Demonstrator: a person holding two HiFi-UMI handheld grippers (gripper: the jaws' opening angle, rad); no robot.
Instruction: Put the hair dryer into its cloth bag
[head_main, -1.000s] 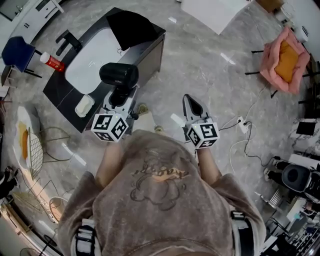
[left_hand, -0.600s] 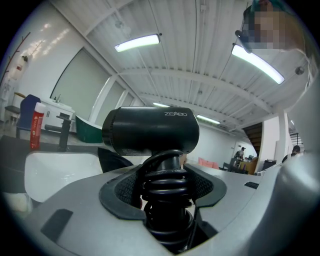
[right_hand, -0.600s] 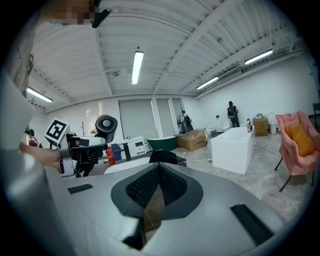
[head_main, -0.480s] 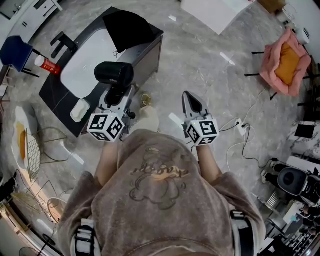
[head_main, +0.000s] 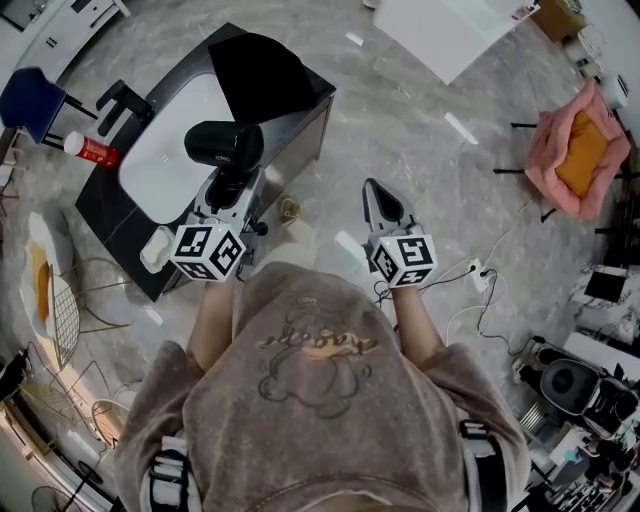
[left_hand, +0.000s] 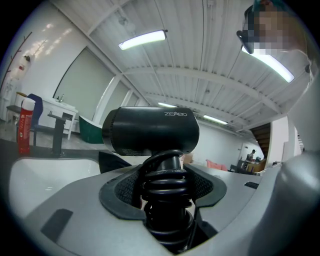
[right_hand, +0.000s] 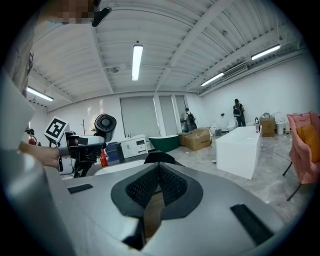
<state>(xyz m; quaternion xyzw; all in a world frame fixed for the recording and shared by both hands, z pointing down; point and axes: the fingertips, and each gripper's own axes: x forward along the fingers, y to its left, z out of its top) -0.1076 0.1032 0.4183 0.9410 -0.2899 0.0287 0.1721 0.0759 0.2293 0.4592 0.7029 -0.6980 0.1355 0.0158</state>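
Observation:
A black hair dryer (head_main: 224, 148) stands upright in my left gripper (head_main: 228, 190), whose jaws are shut on its cord-wrapped handle (left_hand: 165, 192); its barrel (left_hand: 150, 131) lies crosswise above the jaws. It hangs over the white basin (head_main: 165, 140) of a dark counter. The black cloth bag (head_main: 258, 78) lies on the counter's far end, just beyond the dryer; it also peeks over my right jaws as a dark bag (right_hand: 159, 158). My right gripper (head_main: 382, 205) is shut with nothing in it, over the floor to the right of the counter. The right gripper view shows the dryer (right_hand: 105, 123) at left.
A red bottle (head_main: 88, 149), a black faucet (head_main: 120, 100) and a small white item (head_main: 157, 248) sit on the counter (head_main: 300, 120). A blue chair (head_main: 30, 100) stands far left, a pink chair (head_main: 575, 150) far right, a white block (head_main: 450, 30) ahead. Cables and a power strip (head_main: 478, 275) lie on the floor.
The person and both grippers have moved toward the counter. The dryer has gone from the counter's edge to over the basin, nearer the bag. Both grips are unchanged.

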